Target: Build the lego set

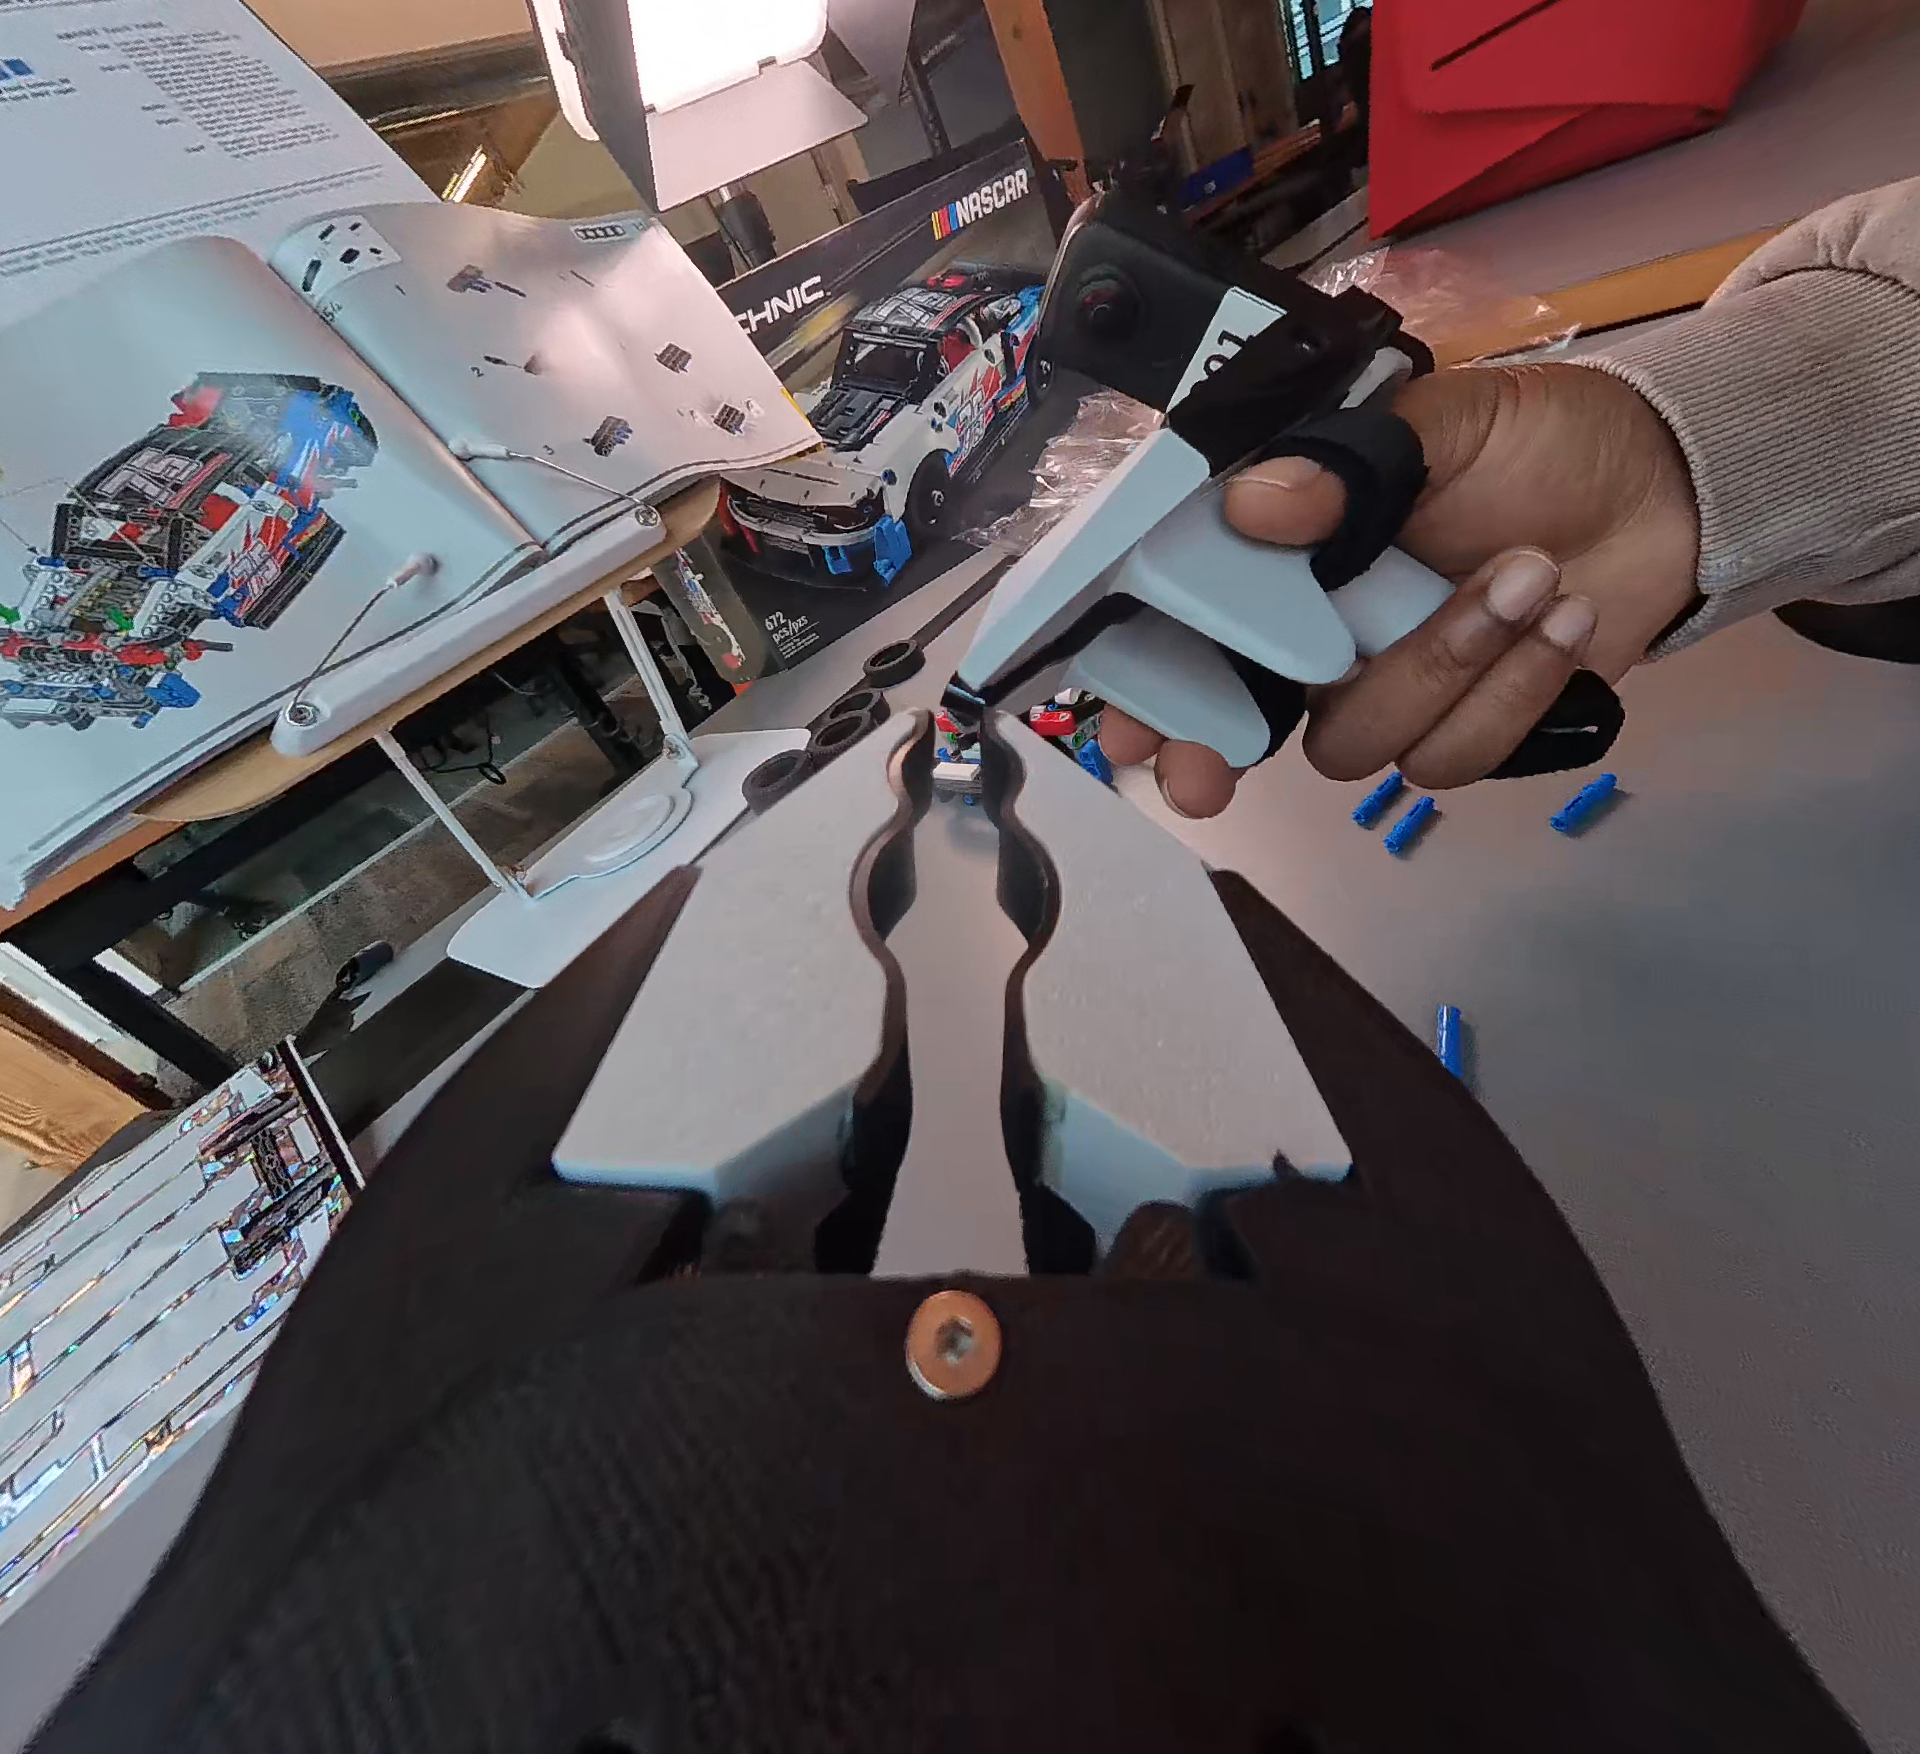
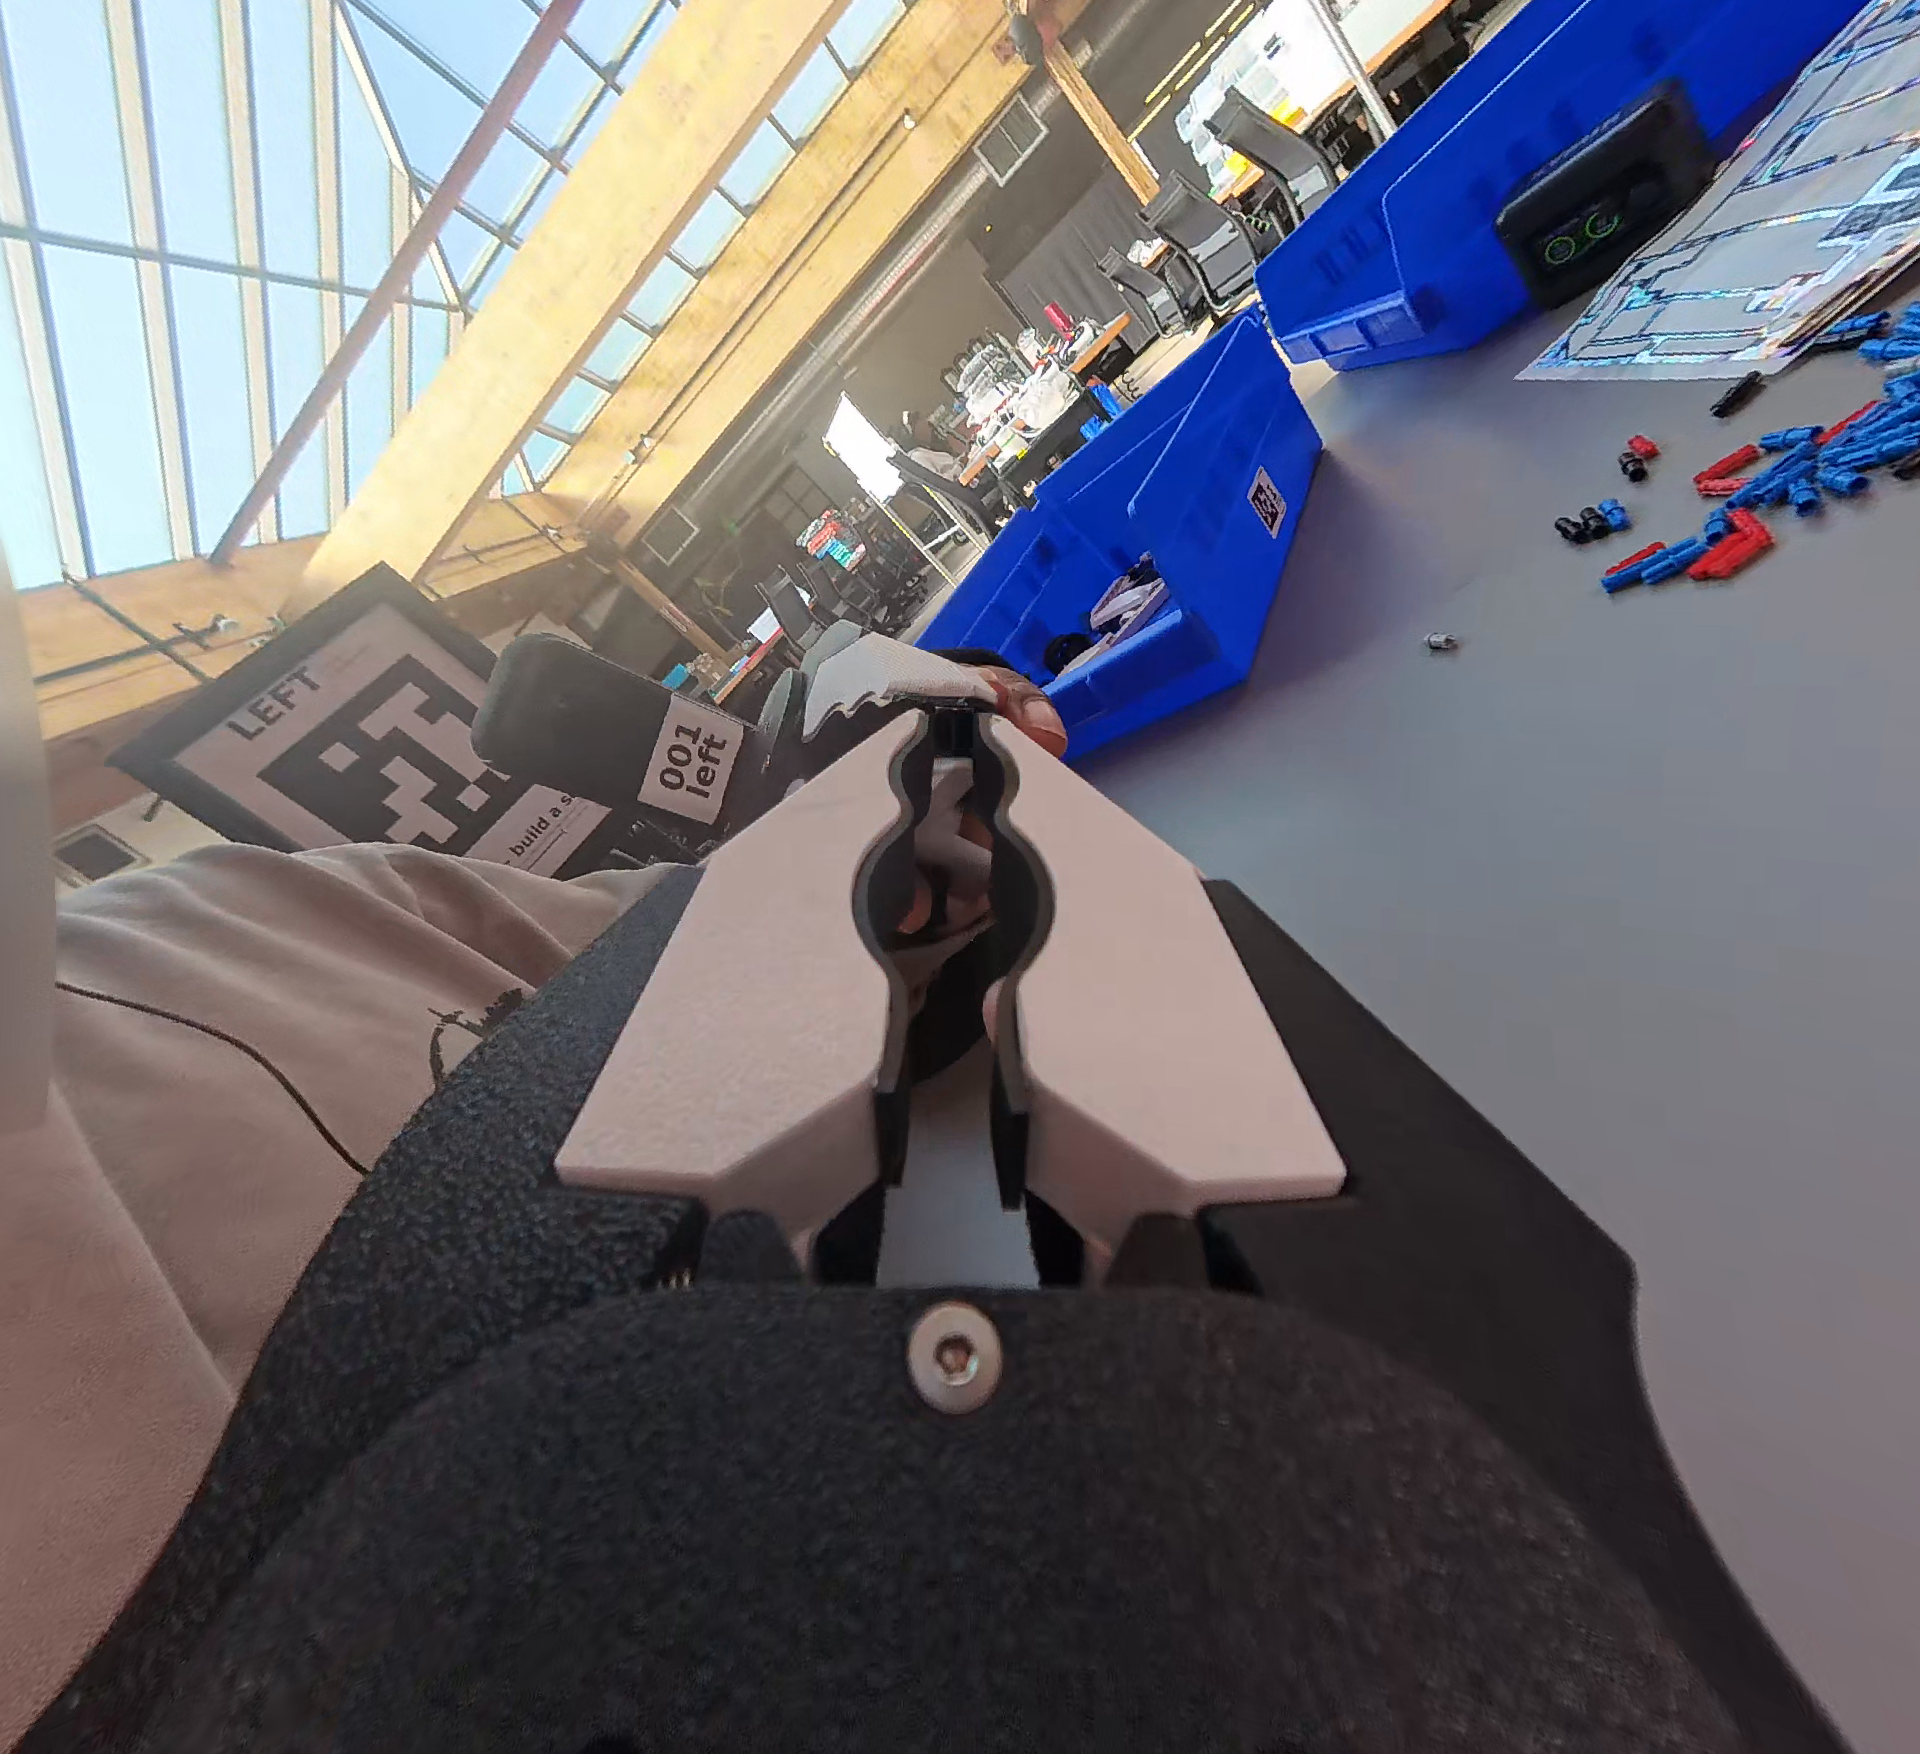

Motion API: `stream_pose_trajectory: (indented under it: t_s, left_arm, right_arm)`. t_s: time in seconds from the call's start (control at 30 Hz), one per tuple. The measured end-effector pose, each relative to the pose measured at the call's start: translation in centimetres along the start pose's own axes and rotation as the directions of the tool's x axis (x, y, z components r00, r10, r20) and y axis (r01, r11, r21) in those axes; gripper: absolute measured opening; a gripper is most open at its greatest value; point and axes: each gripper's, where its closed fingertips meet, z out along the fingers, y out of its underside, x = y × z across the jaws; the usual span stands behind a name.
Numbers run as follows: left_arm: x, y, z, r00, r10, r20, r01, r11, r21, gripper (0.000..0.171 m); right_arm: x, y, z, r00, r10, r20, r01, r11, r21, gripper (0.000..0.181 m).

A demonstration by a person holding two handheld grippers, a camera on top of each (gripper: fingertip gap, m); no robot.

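Left wrist view: both grippers meet over a small lego assembly on the grey bench.

Nearest, the left gripper [image 1: 954, 748] has its fingers parted by a narrow gap, framing the small lego assembly [image 1: 956, 762] just beyond their tips. The right gripper [image 1: 966, 696], held by a hand [image 1: 1496, 561], points down onto that assembly; its fingers [image 2: 914, 769] are nearly together on a thin black piece [image 2: 951, 733]. Blue pins [image 1: 1410, 821] lie beside it, black tyres [image 1: 842, 722] behind, then the instruction booklet [image 1: 260, 416] and set box [image 1: 904, 416].
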Motion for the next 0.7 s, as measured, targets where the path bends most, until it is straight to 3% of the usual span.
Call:
stream_pose_trajectory:
  t_s: [0.17,0.4,0.53,0.7]
  left_arm:
    - [0.6,0.4,0.2,1.000,0.013,-0.020,-0.014,1.000,-0.011,0.007]
    - [0.6,0.9,0.3,0.999,0.035,-0.022,-0.036,0.999,-0.031,0.007]
    - [1.1,1.1,0.4,0.997,0.068,-0.041,-0.070,0.997,-0.046,0.004]
    - [1.8,1.2,0.5,0.992,0.109,-0.064,-0.112,0.992,-0.054,0.002]
  right_arm:
    - [0.4,0.5,-0.3,0.998,-0.055,-0.025,0.055,0.998,-0.004,0.004]
    - [0.8,0.8,-0.4,1.000,-0.015,-0.003,0.015,1.000,0.010,0.004]
    - [1.0,1.1,-0.7,1.000,-0.013,0.005,0.013,0.999,-0.032,0.004]
    - [1.0,1.6,-1.2,0.994,-0.110,-0.021,0.107,0.988,-0.111,0.005]
